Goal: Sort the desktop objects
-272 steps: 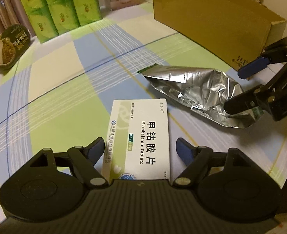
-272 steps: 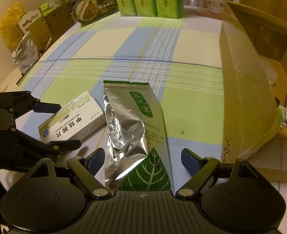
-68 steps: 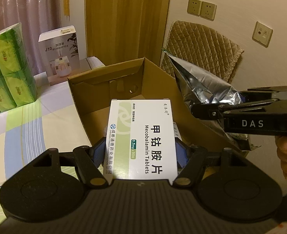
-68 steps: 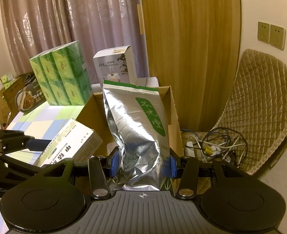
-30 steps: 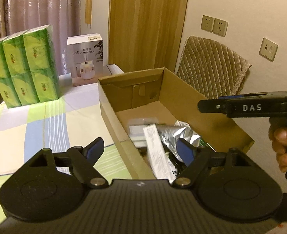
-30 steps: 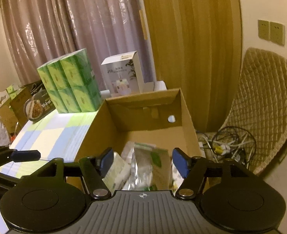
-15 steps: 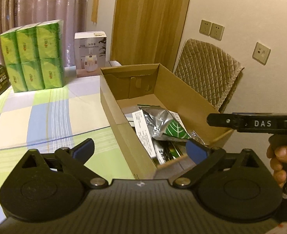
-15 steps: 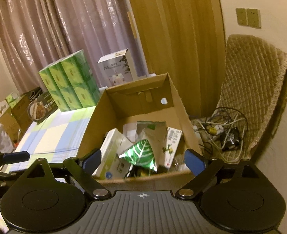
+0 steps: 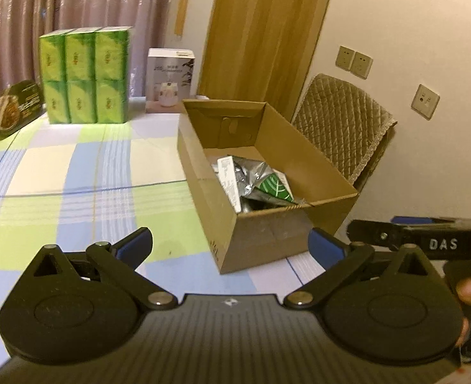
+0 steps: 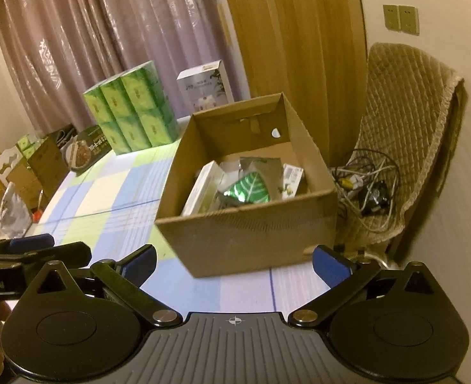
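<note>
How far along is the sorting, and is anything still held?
Done: the pill box and the foil pouch lie in the carton among other packets. In hand: nothing. The left gripper is open and empty; the right gripper has its jaws opening with nothing between them. Left: the checked cloth before the carton shows no loose items; only the green packs and boxes at its far edge stand there.

The tablecloth is checked in pale green, blue and cream. The cardboard box is plain brown; the foil pouch inside is silver with a green leaf. The tissue packs are bright green.
</note>
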The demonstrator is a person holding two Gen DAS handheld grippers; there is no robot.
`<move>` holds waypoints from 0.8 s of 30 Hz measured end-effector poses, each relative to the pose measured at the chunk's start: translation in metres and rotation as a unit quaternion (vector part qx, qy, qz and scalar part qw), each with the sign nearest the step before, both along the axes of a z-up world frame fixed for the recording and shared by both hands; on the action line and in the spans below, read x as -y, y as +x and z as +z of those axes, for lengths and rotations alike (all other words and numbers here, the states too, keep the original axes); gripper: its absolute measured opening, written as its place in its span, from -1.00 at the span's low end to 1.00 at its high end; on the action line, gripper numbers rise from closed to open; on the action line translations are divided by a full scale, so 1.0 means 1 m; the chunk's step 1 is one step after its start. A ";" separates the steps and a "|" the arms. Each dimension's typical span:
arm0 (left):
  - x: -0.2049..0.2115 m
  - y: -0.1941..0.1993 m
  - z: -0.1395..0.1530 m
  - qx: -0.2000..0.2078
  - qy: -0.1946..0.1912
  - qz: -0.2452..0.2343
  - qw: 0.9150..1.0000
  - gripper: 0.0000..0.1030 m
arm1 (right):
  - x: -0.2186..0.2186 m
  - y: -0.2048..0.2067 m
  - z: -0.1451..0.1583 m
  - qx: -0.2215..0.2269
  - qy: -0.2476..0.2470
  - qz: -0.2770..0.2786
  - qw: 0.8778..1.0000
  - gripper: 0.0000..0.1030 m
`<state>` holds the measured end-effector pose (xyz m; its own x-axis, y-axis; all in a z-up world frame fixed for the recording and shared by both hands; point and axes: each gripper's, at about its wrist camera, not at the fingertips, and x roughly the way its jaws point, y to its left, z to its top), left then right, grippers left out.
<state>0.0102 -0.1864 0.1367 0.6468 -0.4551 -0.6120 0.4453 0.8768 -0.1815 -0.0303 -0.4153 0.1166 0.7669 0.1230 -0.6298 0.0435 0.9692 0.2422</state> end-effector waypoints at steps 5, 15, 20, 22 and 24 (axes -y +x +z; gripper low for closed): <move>-0.005 -0.015 0.004 -0.007 0.003 0.005 1.000 0.97 | -0.008 -0.021 0.005 0.004 -0.019 -0.008 1.000 0.96; -0.004 -0.033 0.002 -0.015 0.001 0.009 1.000 0.97 | -0.013 -0.045 0.011 0.009 -0.044 -0.024 0.999 0.96; -0.004 -0.036 -0.004 -0.014 0.014 0.020 1.000 0.97 | -0.015 -0.049 0.012 0.013 -0.051 -0.023 0.998 0.96; -0.004 -0.037 -0.006 -0.015 0.017 0.024 0.999 0.97 | -0.016 -0.050 0.013 0.015 -0.051 -0.023 0.998 0.96; -0.004 -0.036 -0.008 -0.017 0.019 0.027 0.999 0.97 | -0.017 -0.049 0.012 0.013 -0.052 -0.022 0.998 0.96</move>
